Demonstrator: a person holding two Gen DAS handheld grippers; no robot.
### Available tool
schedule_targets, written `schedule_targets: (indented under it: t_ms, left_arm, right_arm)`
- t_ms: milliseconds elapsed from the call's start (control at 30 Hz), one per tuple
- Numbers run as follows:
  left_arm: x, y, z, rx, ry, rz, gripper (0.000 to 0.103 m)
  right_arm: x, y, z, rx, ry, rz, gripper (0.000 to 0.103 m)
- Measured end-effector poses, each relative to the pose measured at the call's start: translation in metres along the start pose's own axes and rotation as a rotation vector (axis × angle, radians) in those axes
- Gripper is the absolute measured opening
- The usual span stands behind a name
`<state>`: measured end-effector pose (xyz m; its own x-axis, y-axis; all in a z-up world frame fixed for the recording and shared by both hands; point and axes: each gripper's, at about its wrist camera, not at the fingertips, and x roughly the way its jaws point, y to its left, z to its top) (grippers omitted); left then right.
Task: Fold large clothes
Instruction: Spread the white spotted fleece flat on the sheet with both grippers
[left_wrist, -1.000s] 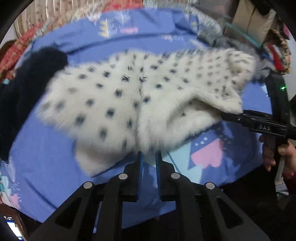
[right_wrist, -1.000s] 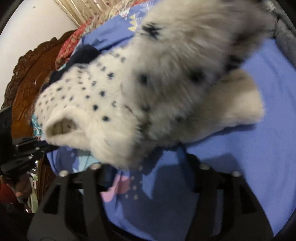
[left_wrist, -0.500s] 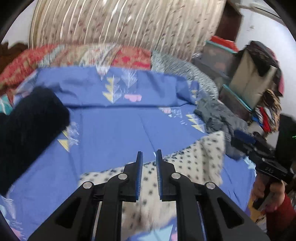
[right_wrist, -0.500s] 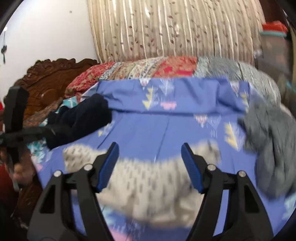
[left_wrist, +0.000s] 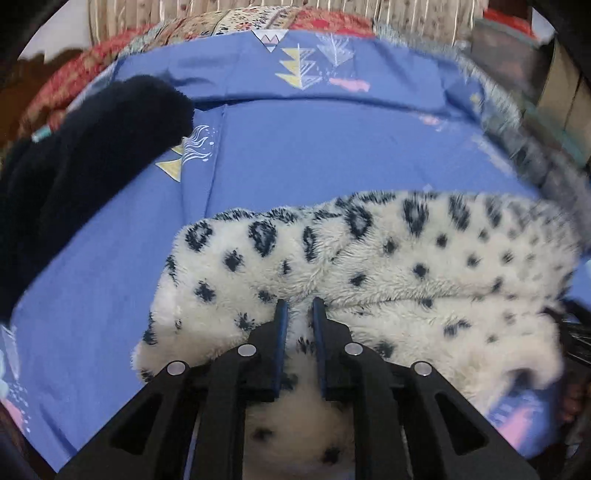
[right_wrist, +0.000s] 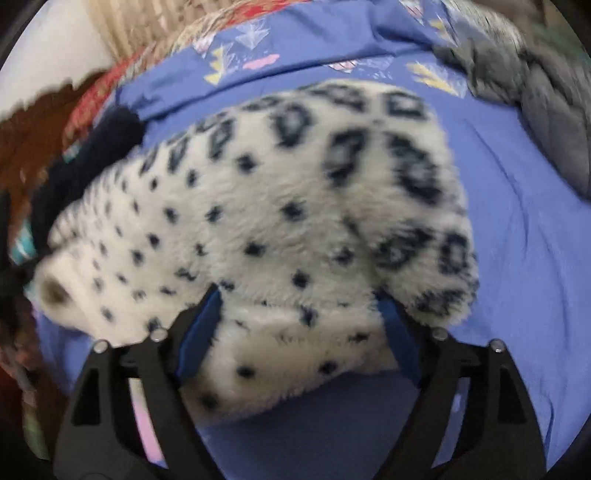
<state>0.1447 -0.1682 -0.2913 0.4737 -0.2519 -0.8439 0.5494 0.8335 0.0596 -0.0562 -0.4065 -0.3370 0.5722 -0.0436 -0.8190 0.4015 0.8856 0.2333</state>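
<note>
Spotted fleece garment (left_wrist: 388, 273): lies crosswise on the bed (left_wrist: 314, 155), long axis left-right. Left gripper (left_wrist: 297, 314) fingers nearly closed, pinching its near edge. Right gripper (right_wrist: 299, 302) fingers spread wide, straddling fleece, gripping nothing.

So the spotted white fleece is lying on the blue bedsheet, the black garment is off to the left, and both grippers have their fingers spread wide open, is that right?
Not quite. Only the right gripper is spread wide, around the spotted white fleece; the left wrist view shows the left gripper nearly closed, pinching the fleece. The blue bedsheet and black garment are as you said.
</note>
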Motion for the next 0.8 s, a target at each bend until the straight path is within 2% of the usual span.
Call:
schedule_targets:
  t_ms: [100,133,200,300,400,467,533,600,633,700,800]
  left_arm:
    - [0.007,-0.029,0.002,0.096,-0.045,0.149,0.039]
    - [0.003,-0.029,0.003,0.099,-0.048,0.16,0.039]
    - [-0.002,-0.027,0.003,0.093,-0.042,0.154,0.039]
    - [-0.022,-0.019,0.003,0.065,-0.033,0.092,0.039]
    - [-0.038,-0.013,-0.004,0.055,-0.024,0.042,0.041]
    - [-0.045,-0.01,-0.01,0.038,-0.024,0.018,0.043]
    - [-0.052,-0.008,-0.016,0.015,-0.028,-0.003,0.046]
    - [-0.061,-0.007,-0.019,-0.013,-0.031,-0.026,0.05]
    - [-0.064,-0.006,-0.02,-0.026,-0.034,-0.039,0.052]
    - [-0.076,-0.007,-0.021,-0.053,-0.051,-0.072,0.055]
    - [-0.082,-0.014,-0.022,-0.042,-0.066,-0.071,0.06]
  right_arm:
    - [0.007,0.005,0.007,-0.022,0.0,-0.028,0.09]
    - [0.008,0.003,0.008,-0.021,0.004,-0.023,0.09]
    - [0.005,0.0,0.009,-0.026,0.013,-0.014,0.09]
    - [-0.019,-0.001,0.009,-0.011,-0.01,0.003,0.089]
    - [-0.05,-0.004,0.004,0.034,-0.069,0.02,0.089]
    - [-0.075,-0.002,0.001,0.041,-0.144,-0.001,0.089]
    - [-0.099,0.01,0.002,0.017,-0.22,-0.005,0.082]
    - [-0.112,0.032,0.009,-0.049,-0.239,0.053,0.064]
    - [-0.112,0.042,0.011,-0.078,-0.231,0.077,0.061]
    - [-0.107,0.067,0.016,-0.14,-0.195,0.15,0.047]
    - [-0.081,0.1,0.016,-0.187,-0.117,0.218,0.046]
